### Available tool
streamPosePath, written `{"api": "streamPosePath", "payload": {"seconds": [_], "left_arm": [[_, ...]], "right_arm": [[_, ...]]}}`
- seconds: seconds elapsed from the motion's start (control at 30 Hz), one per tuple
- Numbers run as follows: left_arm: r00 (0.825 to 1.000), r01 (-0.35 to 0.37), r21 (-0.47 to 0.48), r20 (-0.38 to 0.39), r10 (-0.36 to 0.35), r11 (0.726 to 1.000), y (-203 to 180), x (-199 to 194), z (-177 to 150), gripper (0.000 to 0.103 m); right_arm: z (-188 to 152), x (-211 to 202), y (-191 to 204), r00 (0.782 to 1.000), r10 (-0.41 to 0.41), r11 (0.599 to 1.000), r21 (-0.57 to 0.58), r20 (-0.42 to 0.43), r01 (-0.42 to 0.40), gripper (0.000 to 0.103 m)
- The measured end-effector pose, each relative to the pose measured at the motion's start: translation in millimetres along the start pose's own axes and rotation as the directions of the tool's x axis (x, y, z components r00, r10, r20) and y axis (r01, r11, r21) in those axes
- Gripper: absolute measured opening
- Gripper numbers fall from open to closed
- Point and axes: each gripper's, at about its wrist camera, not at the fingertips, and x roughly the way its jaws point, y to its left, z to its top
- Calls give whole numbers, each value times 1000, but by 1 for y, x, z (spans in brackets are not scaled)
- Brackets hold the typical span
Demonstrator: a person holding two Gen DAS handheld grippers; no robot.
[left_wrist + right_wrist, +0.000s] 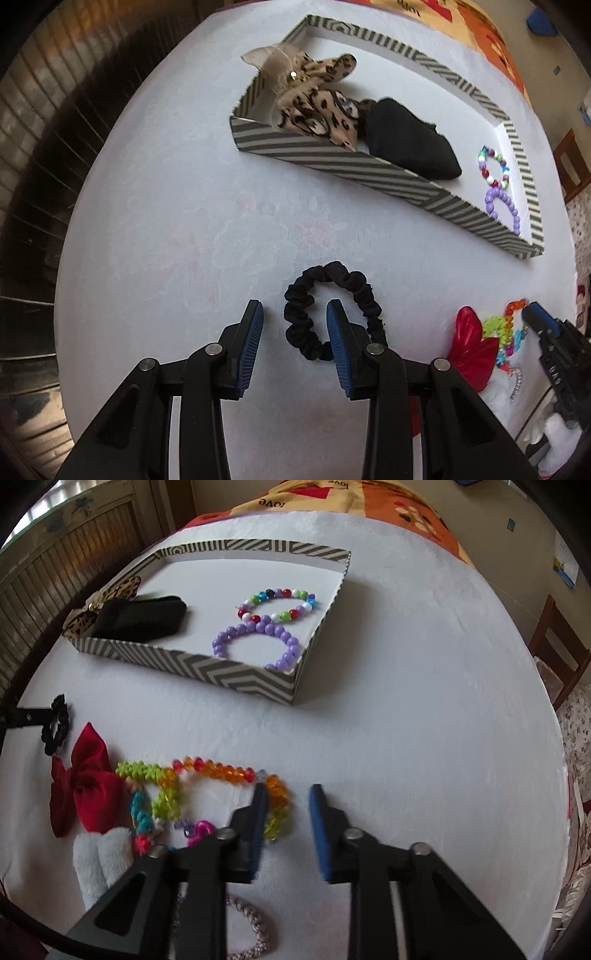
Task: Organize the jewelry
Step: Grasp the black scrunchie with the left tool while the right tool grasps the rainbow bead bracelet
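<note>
A striped shallow box (332, 166) (207, 668) lies on the white cloth. It holds a leopard-print bow (317, 107), a black fabric piece (410, 140) (144, 618), a multicolour bead bracelet (493, 166) (277, 605) and a purple bead bracelet (504, 210) (255, 642). A black scrunchie (325, 306) (55, 723) lies on the cloth. My left gripper (295, 314) is open, its jaws astride the scrunchie's left side. My right gripper (288, 794) is open beside an orange bead bracelet (229, 771), its left finger over the beads.
A red bow (81, 779) (472, 347), a green and coloured bead pile (155, 797) (502, 328), a white fluffy item (99, 864) and a braided bracelet (255, 934) lie near the front. A wooden slatted headboard (55, 565) stands left; a chair (557, 646) stands right.
</note>
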Motion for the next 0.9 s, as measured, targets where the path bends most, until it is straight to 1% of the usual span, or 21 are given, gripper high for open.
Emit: {"api": "streamPosePath", "payload": {"seconds": [0.07, 0.1, 0.13, 0.17, 0.2, 0.3, 0.4, 0.57, 0.7, 0.9], "left_arm": [[1000, -10, 15, 14, 10, 1000, -3, 0, 1, 25], [1000, -12, 19, 26, 12, 1000, -5, 1, 1, 25], [999, -8, 17, 36, 8, 1000, -4, 0, 1, 18], [999, -8, 14, 43, 7, 1000, -4, 1, 2, 6], [999, -9, 12, 42, 9, 1000, -3, 1, 2, 2], [998, 53, -12, 31, -53, 999, 3, -4, 4, 0], [995, 70, -15, 73, -68, 997, 6, -21, 5, 0], [986, 104, -5, 134, -102, 995, 0, -54, 10, 0], [979, 106, 14, 172, -107, 994, -7, -76, 10, 0], [969, 79, 50, 231, -89, 996, -22, -95, 32, 0]], "right_arm": [[0, -1, -3, 999, 39, 999, 25, 3, -39, 10], [1, -3, -3, 999, 54, 998, 36, 8, -54, 10], [2, -5, -3, 998, 61, 997, 40, 16, -62, 10], [2, -7, -2, 997, 67, 997, 41, 24, -68, 10], [3, -11, -1, 996, 78, 996, 45, 33, -79, 10], [8, -27, 4, 991, 113, 992, 51, 66, -116, 10], [14, -48, 10, 985, 141, 989, 32, 103, -145, 10], [27, -82, 18, 973, 161, 987, -13, 164, -161, 10], [40, -102, 20, 966, 160, 987, -39, 204, -155, 10], [64, -118, 19, 957, 162, 987, -55, 240, -153, 10]]}}
